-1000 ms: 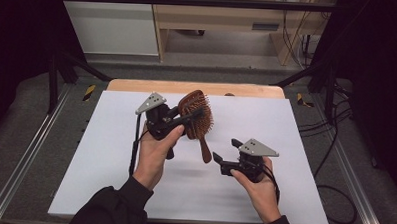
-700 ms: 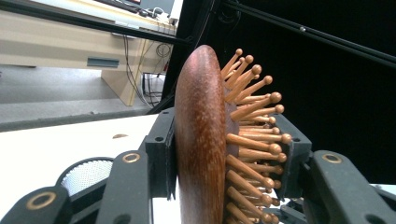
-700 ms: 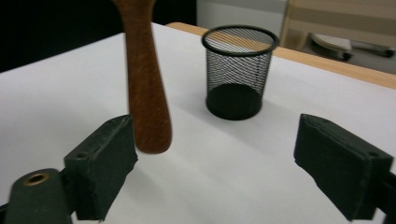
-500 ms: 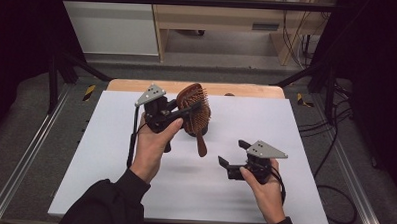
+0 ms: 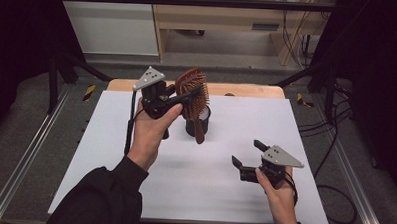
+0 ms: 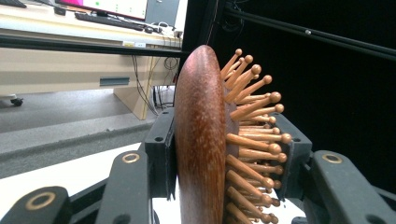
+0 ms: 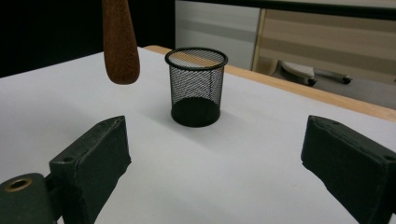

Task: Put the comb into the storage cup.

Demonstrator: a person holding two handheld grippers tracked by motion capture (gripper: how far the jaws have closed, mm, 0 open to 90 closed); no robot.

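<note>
Left hand-held gripper (image 5: 187, 97) clamps the wooden hairbrush (image 5: 192, 89) across its head, handle hanging above the mesh cup (image 7: 196, 86) on the bench (image 5: 296, 130). Right hand-held gripper (image 5: 246, 154) has just been opening, nothing between its jaws. Brush looks rigid, light, smooth-backed; the bristle side may slip, so the handle looks the safer hold.

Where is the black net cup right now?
In the high view the black mesh cup stands on the white table, far middle, just under the wooden hairbrush that the left gripper holds up.
</note>
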